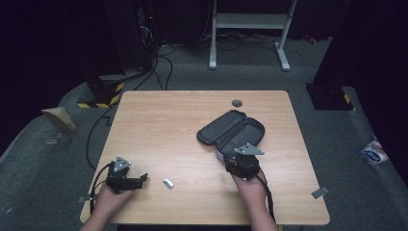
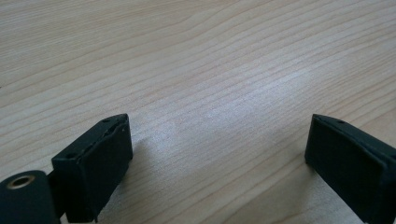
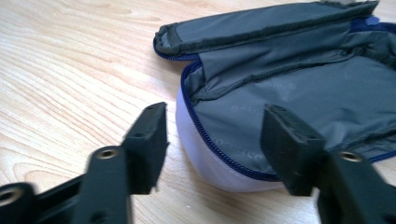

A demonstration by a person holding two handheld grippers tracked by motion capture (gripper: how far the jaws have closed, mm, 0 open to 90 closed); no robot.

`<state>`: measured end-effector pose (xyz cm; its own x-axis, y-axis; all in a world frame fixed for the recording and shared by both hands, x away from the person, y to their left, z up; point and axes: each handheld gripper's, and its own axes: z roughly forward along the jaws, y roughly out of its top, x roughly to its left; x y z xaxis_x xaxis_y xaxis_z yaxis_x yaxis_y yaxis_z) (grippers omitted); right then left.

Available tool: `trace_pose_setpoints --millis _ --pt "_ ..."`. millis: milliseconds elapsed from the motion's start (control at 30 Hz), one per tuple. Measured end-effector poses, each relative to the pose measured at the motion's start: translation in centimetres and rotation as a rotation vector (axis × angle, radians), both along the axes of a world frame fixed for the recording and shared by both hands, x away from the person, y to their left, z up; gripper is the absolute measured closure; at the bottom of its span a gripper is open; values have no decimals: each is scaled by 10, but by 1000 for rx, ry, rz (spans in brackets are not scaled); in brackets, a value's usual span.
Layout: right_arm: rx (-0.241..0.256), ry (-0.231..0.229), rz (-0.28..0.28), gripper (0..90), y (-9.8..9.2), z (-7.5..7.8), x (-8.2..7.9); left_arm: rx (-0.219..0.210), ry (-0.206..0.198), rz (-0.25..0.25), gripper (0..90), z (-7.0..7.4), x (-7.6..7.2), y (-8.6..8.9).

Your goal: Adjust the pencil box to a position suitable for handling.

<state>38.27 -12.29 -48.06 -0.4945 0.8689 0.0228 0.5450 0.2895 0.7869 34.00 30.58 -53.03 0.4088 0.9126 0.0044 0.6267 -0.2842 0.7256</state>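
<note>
Right gripper (image 3: 212, 140) poised at the near rim of the open zippered pouch (image 3: 299, 88), jaws moderately apart, gripping nothing. Left gripper (image 2: 217, 154) low over bare counter (image 2: 210, 56), jaws wide apart, empty. Pouch lying unzipped right of centre on the counter. Likely trouble: soft fabric sliding or folding under a push, nothing bracing it. Blue zipper and pale outer shell clear from the right gripper view; small silvery object (image 1: 167, 183) between the grippers seen from the high view.

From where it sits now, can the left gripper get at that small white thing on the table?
Probably yes. The left gripper is open, the small white thing lies just beyond its jaws, and bare table lies between them.
</note>
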Motion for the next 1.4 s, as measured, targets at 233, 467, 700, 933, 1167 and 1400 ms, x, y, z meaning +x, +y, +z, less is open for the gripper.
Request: trace_pose_setpoints --millis 233,467,700,933,1167,1400 --pt "12 9 3 639 1 -6 2 3 0 -2 77 0 0 0" --pt "20 -2 19 782 2 -10 -1 3 -2 -2 77 0 0 0" --pt "36 -10 58 866 10 -12 -8 5 0 -4 77 0 0 0" --pt "49 -29 99 874 27 -16 -19 8 0 -5 77 0 0 1" --pt "58 -45 135 868 46 -17 -27 7 0 -5 77 0 0 0" --pt "108 -68 116 672 38 -6 -29 8 0 -6 77 0 0 1"
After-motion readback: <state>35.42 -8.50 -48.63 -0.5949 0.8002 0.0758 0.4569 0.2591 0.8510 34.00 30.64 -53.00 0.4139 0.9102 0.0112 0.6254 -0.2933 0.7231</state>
